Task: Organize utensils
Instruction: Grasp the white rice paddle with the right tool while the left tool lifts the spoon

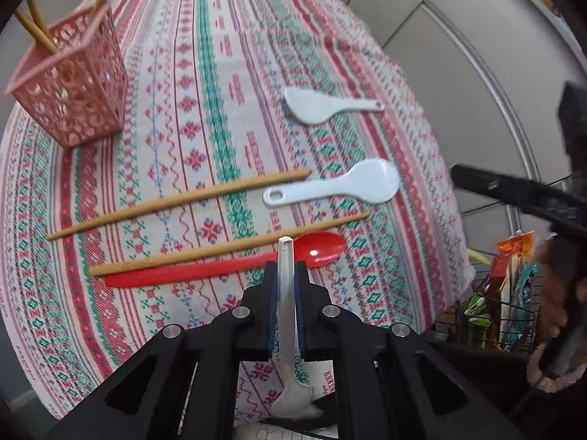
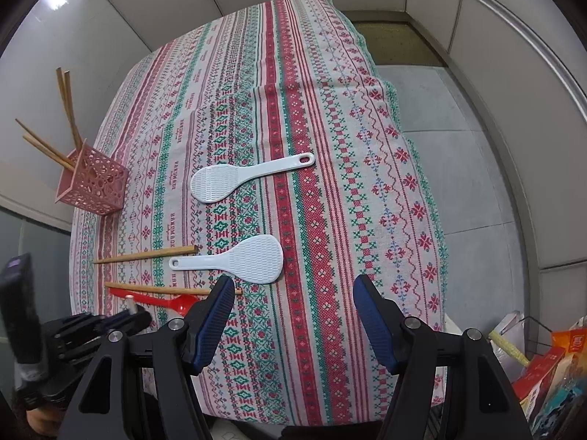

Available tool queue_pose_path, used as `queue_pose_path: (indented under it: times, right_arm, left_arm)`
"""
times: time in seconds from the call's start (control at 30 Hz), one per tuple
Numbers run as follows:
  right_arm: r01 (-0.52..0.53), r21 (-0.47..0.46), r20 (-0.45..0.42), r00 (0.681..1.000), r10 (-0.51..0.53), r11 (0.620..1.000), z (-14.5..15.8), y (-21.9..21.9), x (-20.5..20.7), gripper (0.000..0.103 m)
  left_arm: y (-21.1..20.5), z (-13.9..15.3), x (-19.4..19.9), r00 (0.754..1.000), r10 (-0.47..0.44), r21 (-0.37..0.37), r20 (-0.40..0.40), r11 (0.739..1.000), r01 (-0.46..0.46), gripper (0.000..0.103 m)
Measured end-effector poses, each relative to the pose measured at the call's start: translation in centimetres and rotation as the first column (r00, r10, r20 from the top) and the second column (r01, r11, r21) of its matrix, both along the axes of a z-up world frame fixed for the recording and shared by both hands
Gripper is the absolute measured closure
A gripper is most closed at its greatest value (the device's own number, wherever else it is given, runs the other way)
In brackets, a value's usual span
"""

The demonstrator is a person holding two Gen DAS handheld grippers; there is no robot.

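My left gripper (image 1: 286,269) is shut on the handle of a pale grey spoon (image 1: 287,315), whose bowl hangs low near the camera. Just beyond its tips lie a red spoon (image 1: 227,267) and a wooden chopstick (image 1: 227,245), with a second chopstick (image 1: 176,201) further out. Two white rice paddles (image 1: 341,187) (image 1: 323,106) lie to the right. A pink lattice basket (image 1: 73,88) with chopsticks (image 1: 36,25) standing in it is at the far left. My right gripper (image 2: 293,289) hangs open and holds nothing, above the cloth just short of the near paddle (image 2: 249,260).
A patterned red, green and white tablecloth (image 2: 330,183) covers the table and drapes over its right edge. A wire rack of packets (image 2: 550,359) stands on the floor at the right. Grey wall panels enclose the table behind and to the right.
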State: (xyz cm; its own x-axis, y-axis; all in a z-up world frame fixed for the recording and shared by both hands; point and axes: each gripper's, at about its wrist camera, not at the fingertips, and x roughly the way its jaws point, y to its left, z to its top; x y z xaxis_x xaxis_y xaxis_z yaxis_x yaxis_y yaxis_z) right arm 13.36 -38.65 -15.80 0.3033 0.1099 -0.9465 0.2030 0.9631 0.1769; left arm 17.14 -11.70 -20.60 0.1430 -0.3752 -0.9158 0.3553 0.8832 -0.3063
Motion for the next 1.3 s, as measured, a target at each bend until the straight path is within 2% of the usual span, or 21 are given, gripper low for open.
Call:
queue_pose_path:
  times: [0.17,0.27,0.33,0.47,0.6,0.67,0.9,1.07,1.13,1.2,1.3]
  right_arm:
    - [0.022,0.092,-0.059,0.998,-0.016,0.996,-2.6,-0.6,1.1,0.035]
    - [0.047,0.152,-0.089,0.995,-0.033,0.987,-4.4,-1.3,1.7,0.035]
    - [0.065,0.195,-0.1,0.994,-0.046,0.979,-5.4,-1.7,2.1,0.036]
    - [0.083,0.248,-0.111,0.992,-0.057,0.965,-7.0,-2.1,2.9,0.042]
    - [0.094,0.285,-0.089,0.993,-0.071,0.954,-7.1,-2.2,3.2,0.045]
    - [0.082,0.275,-0.084,0.995,-0.061,0.958,-7.0,-2.0,3.4,0.047]
    - [0.024,0.295,-0.057,0.998,-0.007,0.955,-7.4,-0.6,3.5,0.06]
    - [0.044,0.345,-0.041,0.999,-0.032,0.938,-8.0,-1.4,3.3,0.087]
    - [0.056,0.361,-0.046,0.998,-0.043,0.931,-8.4,-1.8,3.2,0.094]
    - [0.069,0.38,-0.043,0.997,-0.057,0.922,-8.4,-2.2,3.0,0.095]
    - [0.071,0.359,-0.02,0.997,-0.068,0.931,-7.7,-2.7,2.6,0.096]
  left_arm:
    - [1.8,3.9,0.4,0.993,0.024,-0.049,0.115,0.999,-0.019,0.094]
    - [3.0,5.5,0.8,0.986,0.045,-0.076,0.159,0.997,-0.033,0.095]
    - [3.9,6.3,0.9,0.983,0.057,-0.087,0.176,0.995,-0.042,0.1]
    - [5.1,6.8,1.6,0.98,0.079,-0.106,0.182,0.993,-0.06,0.1]
    - [5.4,6.9,1.4,0.979,0.084,-0.11,0.186,0.992,-0.064,0.1]
    - [5.4,7.1,1.4,0.977,0.081,-0.11,0.195,0.992,-0.061,0.1]
    - [5.5,7.5,1.2,0.974,0.079,-0.114,0.213,0.992,-0.056,0.1]
    - [5.8,7.4,1.3,0.973,0.09,-0.116,0.214,0.991,-0.066,0.1]
    - [6.0,7.5,1.4,0.971,0.094,-0.117,0.218,0.991,-0.07,0.1]
    - [6.2,7.7,1.4,0.969,0.099,-0.12,0.225,0.99,-0.074,0.1]
    - [6.6,8.4,1.3,0.963,0.107,-0.127,0.247,0.989,-0.077,0.1]
